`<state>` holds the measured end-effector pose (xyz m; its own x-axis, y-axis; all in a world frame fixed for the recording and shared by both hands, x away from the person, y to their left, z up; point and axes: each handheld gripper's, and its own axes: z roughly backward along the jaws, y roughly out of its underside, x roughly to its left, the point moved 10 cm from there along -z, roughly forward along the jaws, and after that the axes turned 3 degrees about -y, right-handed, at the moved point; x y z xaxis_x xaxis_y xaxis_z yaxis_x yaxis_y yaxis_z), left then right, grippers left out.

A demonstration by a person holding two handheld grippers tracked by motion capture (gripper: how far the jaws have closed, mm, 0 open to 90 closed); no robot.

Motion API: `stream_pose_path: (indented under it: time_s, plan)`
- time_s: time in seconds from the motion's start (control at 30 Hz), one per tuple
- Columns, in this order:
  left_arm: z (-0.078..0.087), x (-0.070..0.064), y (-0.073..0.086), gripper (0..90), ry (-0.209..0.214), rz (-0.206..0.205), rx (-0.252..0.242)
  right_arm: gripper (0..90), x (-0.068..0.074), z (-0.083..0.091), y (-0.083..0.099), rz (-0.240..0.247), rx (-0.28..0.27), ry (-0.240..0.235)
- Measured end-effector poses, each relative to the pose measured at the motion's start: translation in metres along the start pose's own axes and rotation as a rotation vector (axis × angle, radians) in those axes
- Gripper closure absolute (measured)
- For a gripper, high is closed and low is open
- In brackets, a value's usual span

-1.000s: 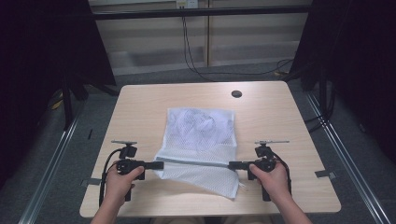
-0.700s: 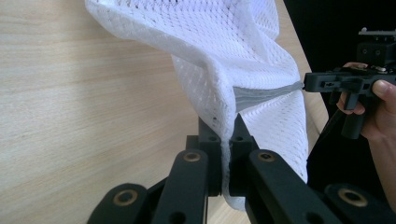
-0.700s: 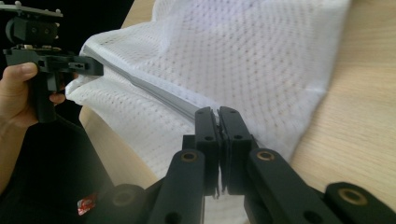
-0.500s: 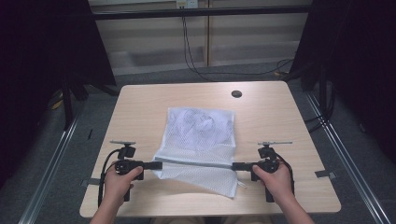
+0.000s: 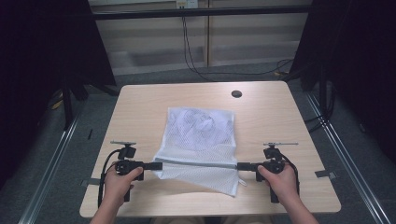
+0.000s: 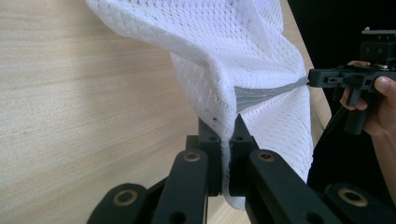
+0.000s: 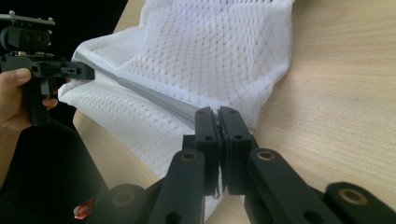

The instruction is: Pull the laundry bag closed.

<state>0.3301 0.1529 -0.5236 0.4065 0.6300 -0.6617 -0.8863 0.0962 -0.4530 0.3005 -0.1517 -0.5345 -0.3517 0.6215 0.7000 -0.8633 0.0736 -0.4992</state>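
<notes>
A white mesh laundry bag (image 5: 201, 135) lies on the wooden table (image 5: 271, 112), its near part lifted. A grey band (image 5: 201, 163) runs taut across it between both grippers. My left gripper (image 5: 159, 165) is shut on the bag's left edge (image 6: 229, 121), with mesh pinched between its jaws. My right gripper (image 5: 239, 166) is shut on the right end of the grey band (image 7: 187, 112). Below the band, a flap of mesh (image 5: 219, 179) hangs toward the table's near edge. In the left gripper view the right gripper (image 6: 310, 79) shows far off, and in the right gripper view the left gripper (image 7: 91, 72) shows likewise.
A round dark cap (image 5: 236, 93) sits in the table near the far edge. Metal rails (image 5: 51, 168) run along both sides of the table on the floor. Cables (image 5: 191, 51) hang at the wall behind. Bare wood lies left and right of the bag.
Both grippers have moved slightly apart, which pulls the grey band tighter across the bag. The bag's near part has shifted a little toward me.
</notes>
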Motion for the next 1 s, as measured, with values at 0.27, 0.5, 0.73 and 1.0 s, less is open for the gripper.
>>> stream_pose_path:
  time_s: [0.27,0.5,0.73,1.0]
  plan:
    - [0.001,0.002,0.003,73.7,0.015,-0.057,0.0,87.0,-0.004,0.001,0.0,0.009,-0.014,0.024]
    - [0.0,0.006,-0.001,37.9,-0.028,-0.091,-0.057,71.3,-0.004,0.003,-0.005,0.056,-0.07,0.016]
    - [0.004,0.015,-0.01,17.0,-0.116,-0.114,-0.114,49.2,-0.009,0.004,-0.009,0.126,-0.106,0.055]
    - [0.008,0.024,-0.017,12.0,-0.198,-0.169,-0.154,28.4,-0.012,0.006,-0.018,0.252,-0.147,0.113]
